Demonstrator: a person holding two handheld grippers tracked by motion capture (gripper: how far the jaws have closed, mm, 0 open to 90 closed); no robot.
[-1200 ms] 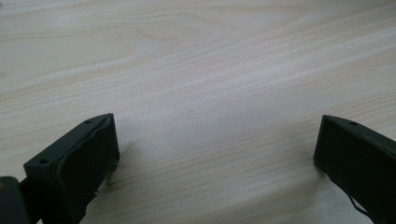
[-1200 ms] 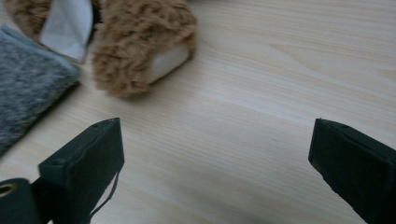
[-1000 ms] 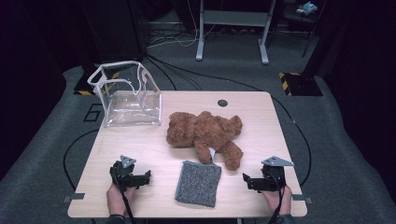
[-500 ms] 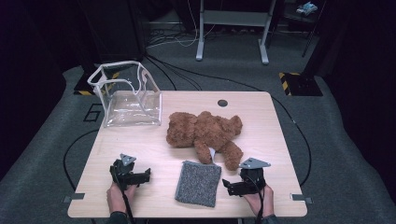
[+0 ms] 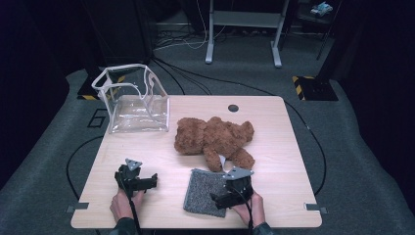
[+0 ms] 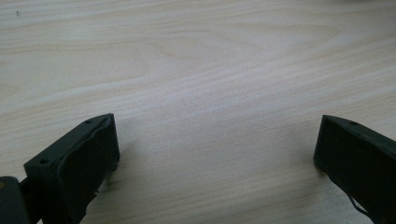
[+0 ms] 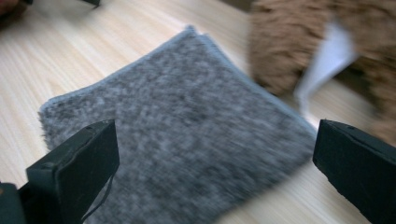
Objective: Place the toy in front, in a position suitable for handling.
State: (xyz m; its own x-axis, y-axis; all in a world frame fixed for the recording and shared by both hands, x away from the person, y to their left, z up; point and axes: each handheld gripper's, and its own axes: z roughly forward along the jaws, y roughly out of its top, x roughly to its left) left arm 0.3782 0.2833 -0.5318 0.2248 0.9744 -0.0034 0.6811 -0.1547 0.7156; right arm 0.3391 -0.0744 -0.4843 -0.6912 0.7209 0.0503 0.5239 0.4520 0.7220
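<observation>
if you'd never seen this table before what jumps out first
The brown teddy bear lying flat near the middle of the wooden table draws the eye first. Next is the folded grey cloth just in front of it, with the right gripper over its near right part, jaws wide open. At the far left corner stands a clear plastic bag with white trim, while the left gripper rests open on bare wood.
</observation>
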